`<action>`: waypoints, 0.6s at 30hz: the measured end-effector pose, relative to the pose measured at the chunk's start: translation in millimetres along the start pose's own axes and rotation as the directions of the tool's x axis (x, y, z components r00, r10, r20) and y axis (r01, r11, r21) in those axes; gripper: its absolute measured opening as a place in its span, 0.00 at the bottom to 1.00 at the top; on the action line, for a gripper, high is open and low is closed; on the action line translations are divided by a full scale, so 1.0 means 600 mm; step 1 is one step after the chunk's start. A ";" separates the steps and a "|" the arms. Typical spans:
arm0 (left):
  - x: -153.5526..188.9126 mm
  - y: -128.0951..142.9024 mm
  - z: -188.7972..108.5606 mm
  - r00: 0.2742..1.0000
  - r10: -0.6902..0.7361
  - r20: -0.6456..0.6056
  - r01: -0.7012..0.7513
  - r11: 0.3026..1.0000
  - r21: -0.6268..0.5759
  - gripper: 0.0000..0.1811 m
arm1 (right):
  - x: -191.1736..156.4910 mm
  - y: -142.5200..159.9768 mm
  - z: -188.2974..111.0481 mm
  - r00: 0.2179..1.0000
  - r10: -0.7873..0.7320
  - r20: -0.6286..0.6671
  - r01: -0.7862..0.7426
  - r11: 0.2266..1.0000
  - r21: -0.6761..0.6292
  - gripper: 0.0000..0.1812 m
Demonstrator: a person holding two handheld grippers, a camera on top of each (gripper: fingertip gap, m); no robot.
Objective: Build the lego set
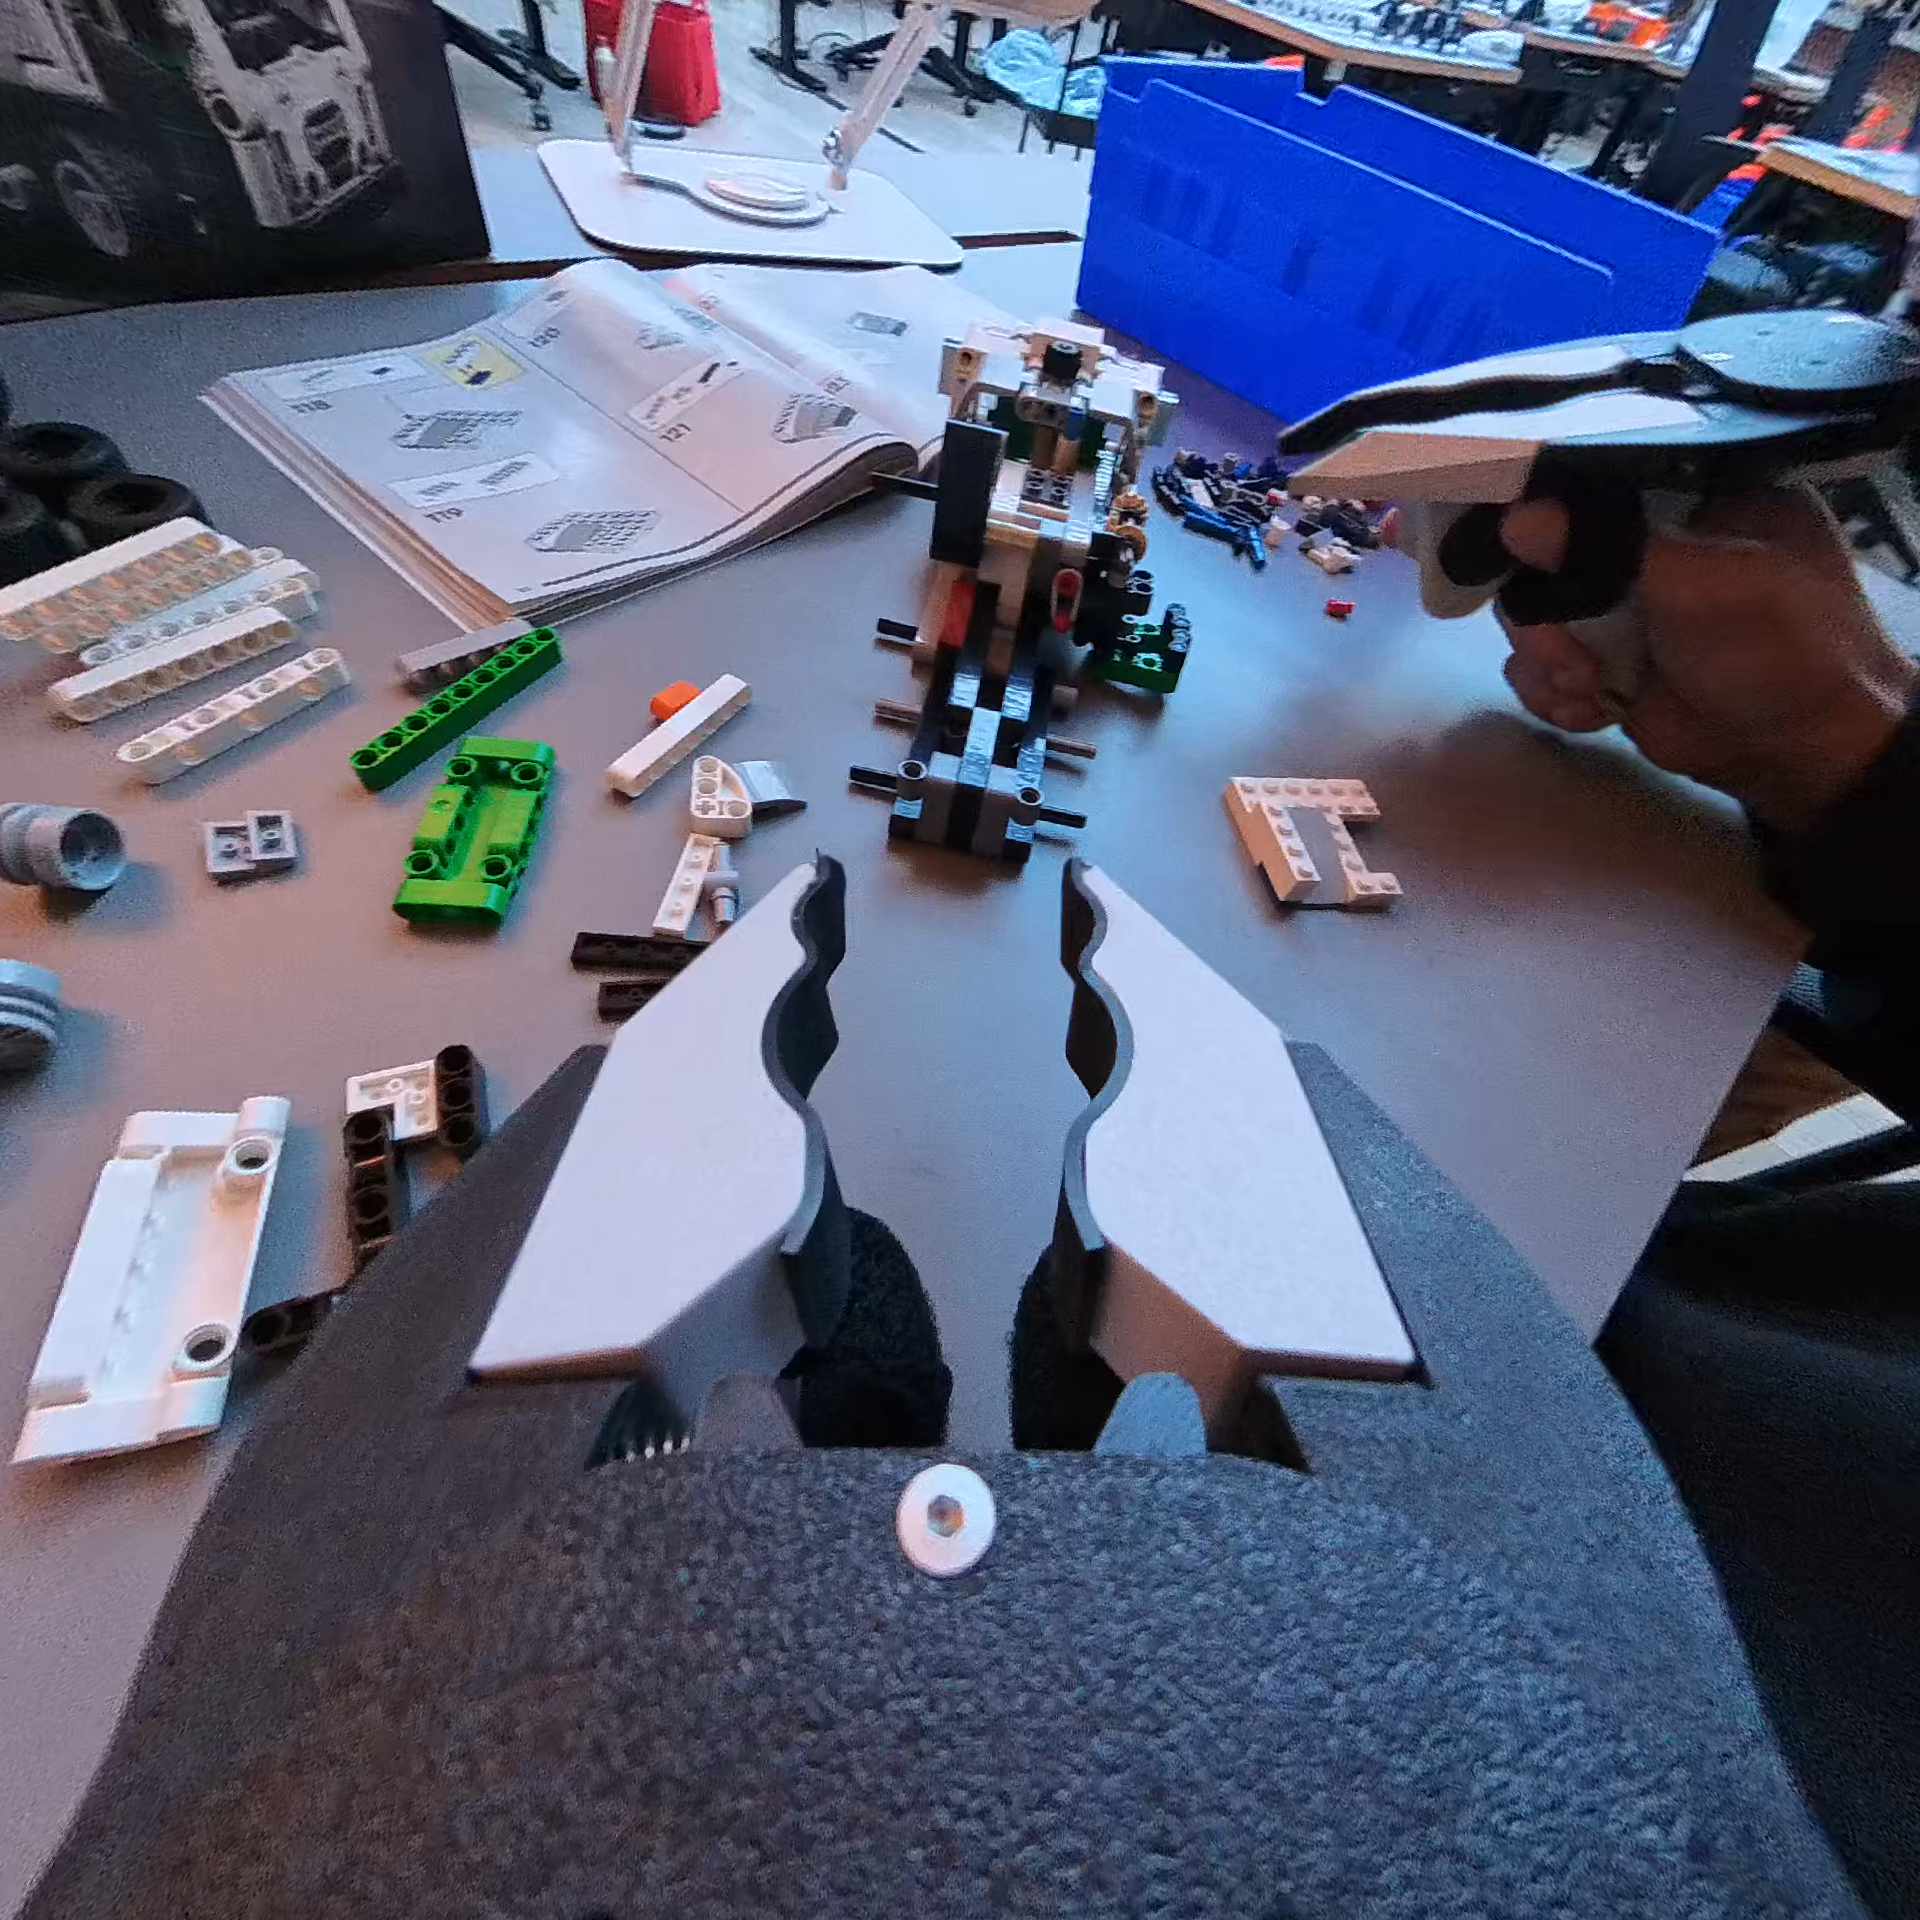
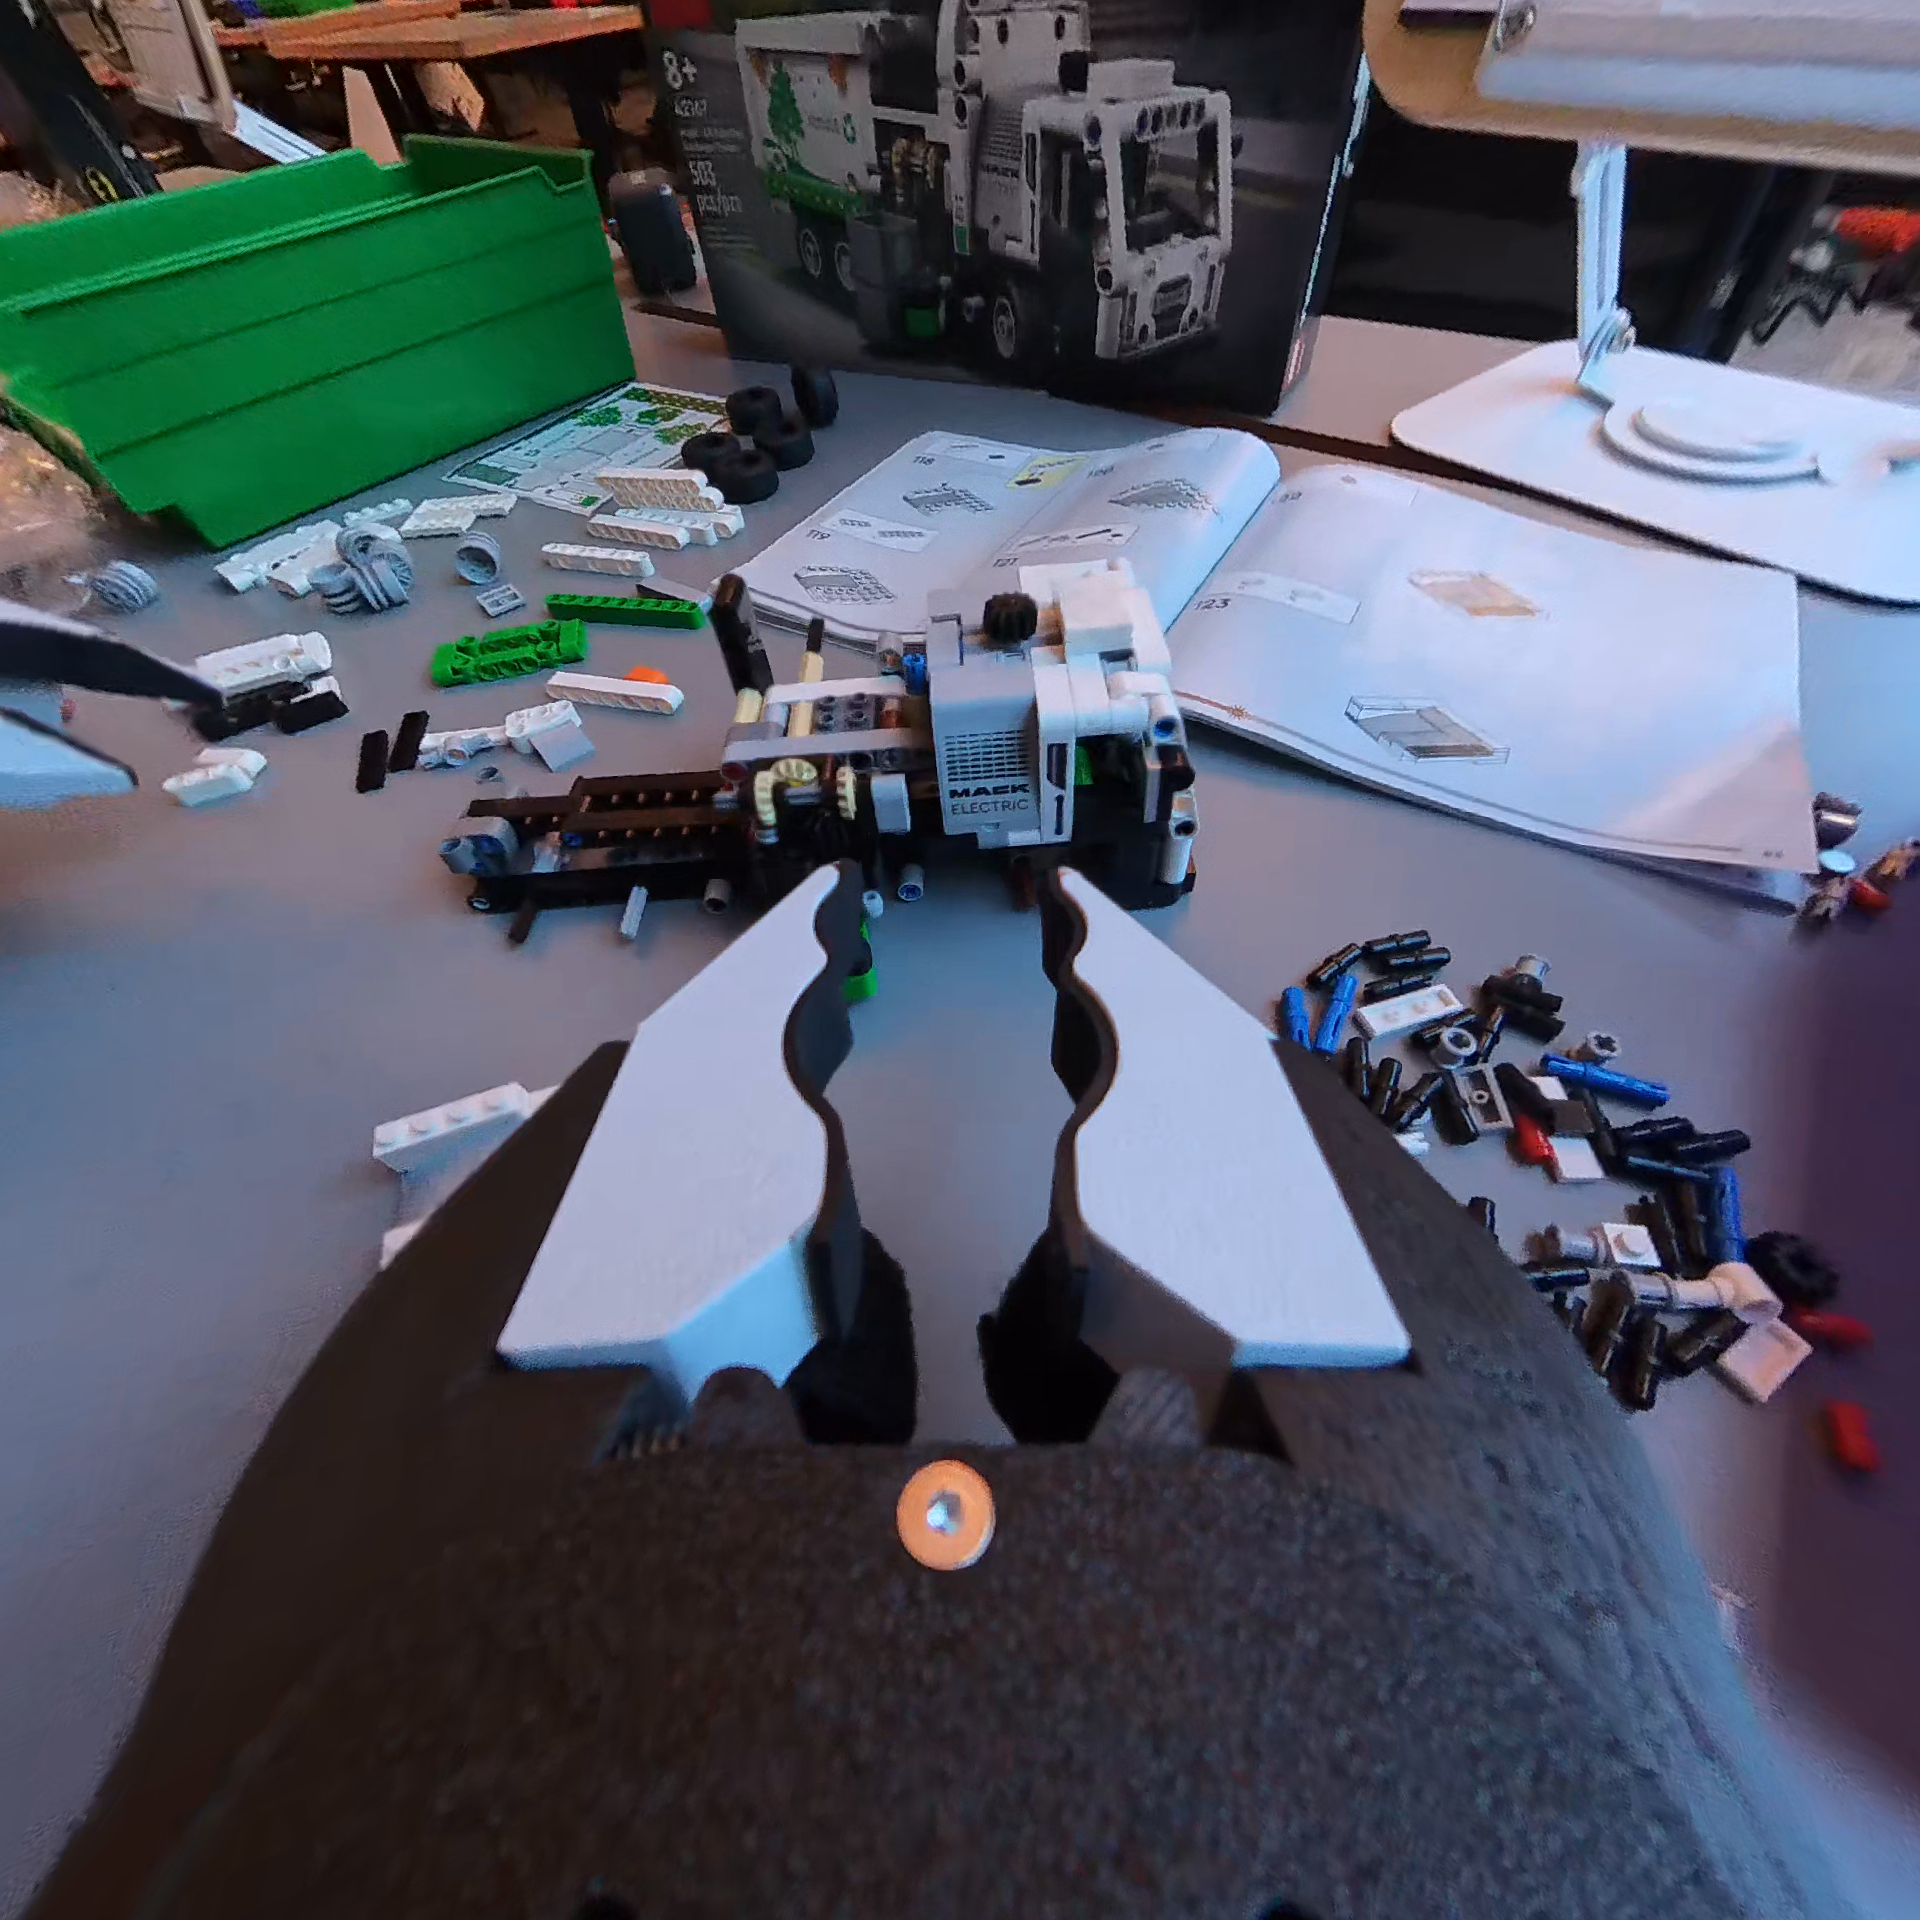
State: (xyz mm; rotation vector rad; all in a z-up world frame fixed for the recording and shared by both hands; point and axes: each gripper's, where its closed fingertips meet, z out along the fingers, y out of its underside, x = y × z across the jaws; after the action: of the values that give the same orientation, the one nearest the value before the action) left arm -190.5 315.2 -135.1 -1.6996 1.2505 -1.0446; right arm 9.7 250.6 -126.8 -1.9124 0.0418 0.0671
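Note:
The partly built truck (image 1: 1029, 582) stands on the dark table with its black chassis end toward my left gripper (image 1: 951, 868), which is open and empty just short of it. In the right wrist view the truck (image 2: 935, 769) lies side-on, white cab to the right. My right gripper (image 2: 948, 878) is open and empty, its tips close to the truck's near side. It also shows in the left wrist view (image 1: 1288, 462), held by a hand to the right of the truck. A small green piece (image 2: 860, 982) lies by its left finger.
The open instruction booklet (image 1: 582, 436) lies behind the truck. White beams (image 1: 177, 623), a green beam (image 1: 457, 707), a green panel (image 1: 478, 831) and a white panel (image 1: 156, 1278) lie on the left. A white plate assembly (image 1: 1314, 842) and small pins (image 2: 1558, 1143) lie on the right. A blue bin (image 1: 1351, 239) and a green bin (image 2: 312, 312) stand behind. There is about 20 centimetres between the tips of the two grippers.

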 end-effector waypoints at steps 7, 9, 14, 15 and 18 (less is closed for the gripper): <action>-0.011 0.012 0.010 0.998 0.015 0.064 -0.012 0.998 -0.054 0.22 | 0.001 -0.012 -0.017 1.000 -0.002 -0.018 0.003 0.996 0.088 0.14; -0.012 0.014 0.012 0.998 0.013 0.063 -0.008 0.998 -0.067 0.22 | 0.001 -0.013 -0.019 1.000 0.022 -0.002 -0.021 0.995 0.096 0.14; -0.014 0.013 0.010 0.997 0.013 0.074 -0.009 0.998 -0.058 0.21 | 0.002 -0.013 -0.019 0.999 0.045 0.018 -0.046 0.995 0.092 0.14; -0.015 0.010 0.008 0.997 0.016 0.081 -0.012 0.999 -0.048 0.20 | 0.002 -0.013 -0.019 0.999 0.041 0.016 -0.042 0.995 0.094 0.14; -0.026 0.005 0.005 0.993 0.001 0.116 0.003 0.999 -0.032 0.18 | 0.001 -0.011 -0.017 0.999 0.038 0.016 -0.039 0.996 0.083 0.14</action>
State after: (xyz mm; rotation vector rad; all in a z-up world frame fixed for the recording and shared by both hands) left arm -191.7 330.0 -141.7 -1.7597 1.1981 -0.9169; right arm 10.9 243.1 -117.2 -1.8276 0.0706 0.1039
